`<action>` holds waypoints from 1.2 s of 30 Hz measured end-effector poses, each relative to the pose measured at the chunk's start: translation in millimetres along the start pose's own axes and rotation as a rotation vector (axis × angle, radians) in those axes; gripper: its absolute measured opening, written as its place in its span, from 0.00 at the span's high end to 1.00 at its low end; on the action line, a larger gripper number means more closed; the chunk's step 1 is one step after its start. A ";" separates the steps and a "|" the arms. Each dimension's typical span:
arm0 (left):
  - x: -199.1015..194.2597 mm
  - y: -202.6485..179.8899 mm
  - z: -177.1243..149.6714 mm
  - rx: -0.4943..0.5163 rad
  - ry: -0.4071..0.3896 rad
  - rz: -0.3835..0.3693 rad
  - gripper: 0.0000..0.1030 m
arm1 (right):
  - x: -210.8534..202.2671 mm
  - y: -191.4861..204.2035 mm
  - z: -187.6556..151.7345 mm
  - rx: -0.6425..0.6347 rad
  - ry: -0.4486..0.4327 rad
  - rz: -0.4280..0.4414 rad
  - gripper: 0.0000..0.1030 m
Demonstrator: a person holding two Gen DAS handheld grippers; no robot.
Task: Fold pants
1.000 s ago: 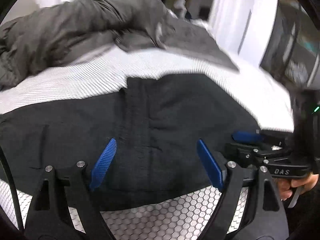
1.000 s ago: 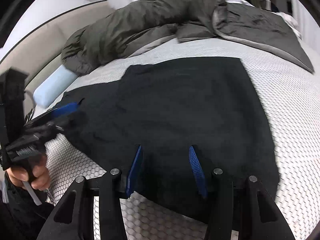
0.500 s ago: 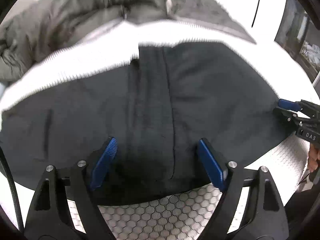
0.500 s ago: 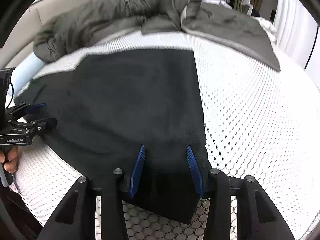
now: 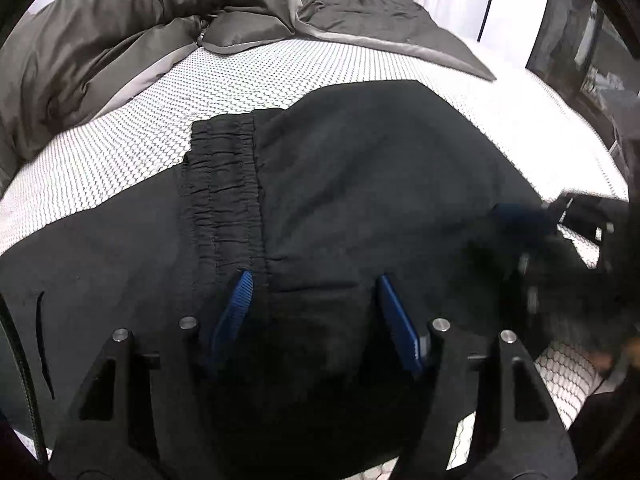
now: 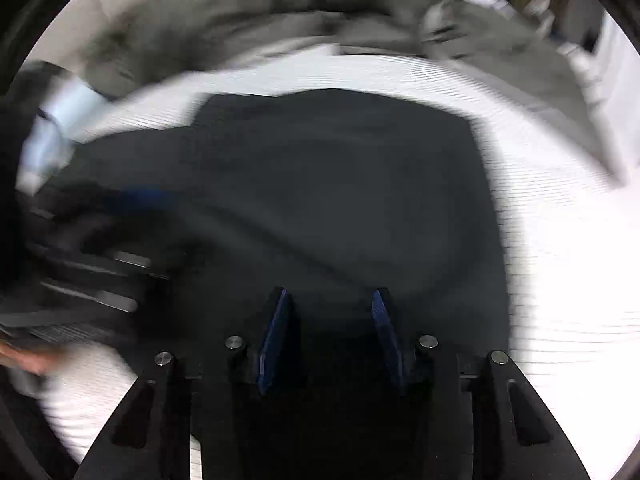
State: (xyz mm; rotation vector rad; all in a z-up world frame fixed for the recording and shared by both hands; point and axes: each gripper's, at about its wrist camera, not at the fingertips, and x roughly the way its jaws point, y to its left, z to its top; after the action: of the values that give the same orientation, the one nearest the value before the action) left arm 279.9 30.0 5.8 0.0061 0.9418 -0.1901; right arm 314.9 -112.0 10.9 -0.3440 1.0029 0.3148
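Observation:
Black pants (image 5: 360, 168) (image 6: 320, 180) lie folded on the white mesh mattress (image 5: 140, 132). Their gathered waistband (image 5: 224, 184) shows left of a folded-over layer. My left gripper (image 5: 315, 278) sits low over the pants' near edge. Its jaws are closing, with black cloth between the blue pads (image 5: 236, 312), which do not press it. My right gripper (image 6: 331, 292) stands over the pants' near right corner, jaws apart, with cloth between them. Each gripper shows blurred in the other's view: the right gripper (image 5: 520, 216) and the left gripper (image 6: 132, 200).
A rumpled grey-green duvet (image 5: 100, 40) (image 6: 200, 32) fills the far side of the bed. A light blue pillow (image 6: 68, 108) lies at the far left. Bare mattress (image 6: 560, 240) stretches right of the pants. Dark furniture (image 5: 580, 60) stands beyond the bed's right edge.
Both grippers have dropped forward onto the pants, and cloth now hides the mattress between their fingers. The left jaws have narrowed. The right gripper has swung left, closer to the left one.

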 end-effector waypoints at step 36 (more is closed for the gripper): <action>-1.9 42.6 73.0 -0.164 -0.112 0.032 0.48 | 25.6 -29.7 76.7 0.264 -0.129 0.250 0.54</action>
State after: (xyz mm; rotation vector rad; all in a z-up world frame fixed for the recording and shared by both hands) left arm 344.4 65.7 47.1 -0.1392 0.8423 -0.0821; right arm 398.4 -104.0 30.7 0.0419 0.9478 0.4192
